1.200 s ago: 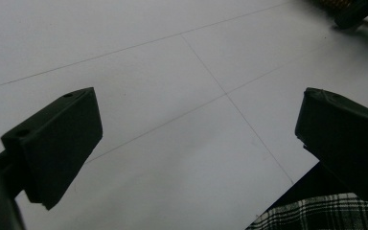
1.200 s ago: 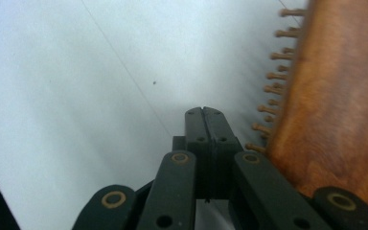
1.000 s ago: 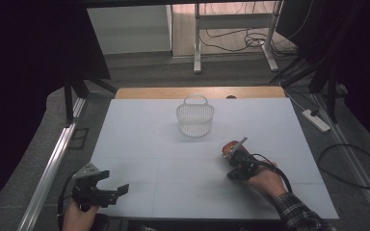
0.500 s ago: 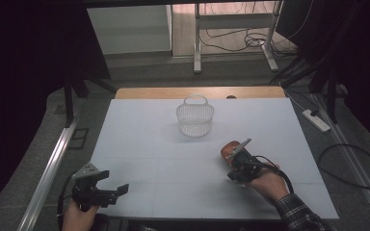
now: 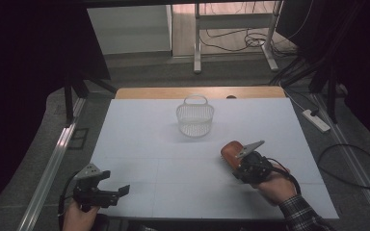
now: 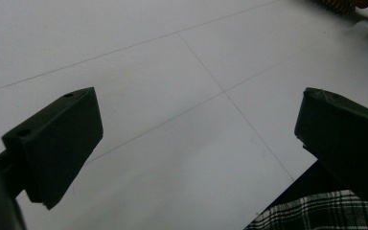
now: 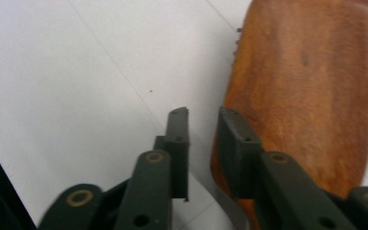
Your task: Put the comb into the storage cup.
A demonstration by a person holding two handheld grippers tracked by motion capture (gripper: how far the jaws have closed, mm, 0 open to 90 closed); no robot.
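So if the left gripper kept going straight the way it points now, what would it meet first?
Probably just bare table: the left gripper is open over empty white surface. Further along that line sits the right gripper by the wooden brush, though depth is unclear.

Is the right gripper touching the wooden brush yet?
Cannot tell. In the right gripper view the right gripper has its jaws nearly closed, one overlapping the edge of the wooden brush, with no plain contact or gap. The high view is too coarse.
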